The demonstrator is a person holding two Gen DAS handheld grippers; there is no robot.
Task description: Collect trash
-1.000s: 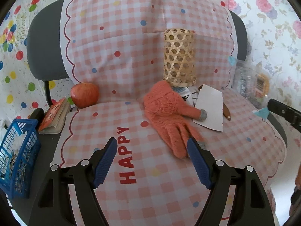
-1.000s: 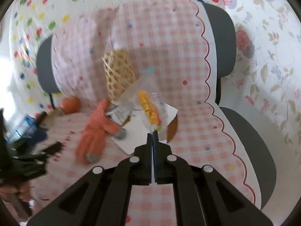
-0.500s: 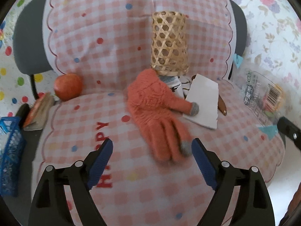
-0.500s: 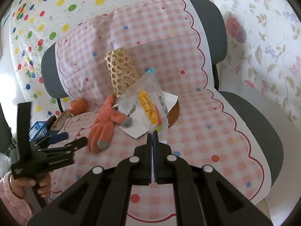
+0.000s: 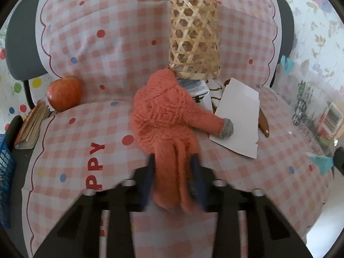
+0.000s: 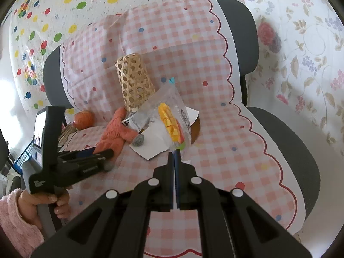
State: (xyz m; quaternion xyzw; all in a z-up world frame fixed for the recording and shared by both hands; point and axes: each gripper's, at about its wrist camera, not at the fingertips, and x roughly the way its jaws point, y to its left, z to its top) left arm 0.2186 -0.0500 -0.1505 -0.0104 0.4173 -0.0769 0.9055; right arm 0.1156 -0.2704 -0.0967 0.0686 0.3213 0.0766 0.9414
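Observation:
An orange knit glove (image 5: 167, 116) lies on the chair's pink checked cloth, its cuff against an upturned woven basket (image 5: 194, 36). My left gripper (image 5: 174, 176) has closed around the glove's fingers; the view is blurred there. It also shows in the right wrist view (image 6: 103, 152) at the glove (image 6: 116, 129). My right gripper (image 6: 174, 157) is shut on a clear plastic wrapper (image 6: 165, 114) with yellow print, held above the seat. A white paper (image 5: 238, 118) lies under the glove's thumb. A crumpled packet (image 5: 197, 90) sits at the basket's rim.
An apple (image 5: 64, 93) and a small booklet (image 5: 32, 126) lie at the seat's left. A blue basket (image 5: 5, 172) stands at the far left edge. A brown wooden piece (image 5: 263, 122) lies behind the paper. The wrapper shows at the left view's right edge (image 5: 318, 116).
My left gripper moved forward to the glove and closed its jaws on the glove's fingers. My right gripper holds the wrapper steady, a bit farther back.

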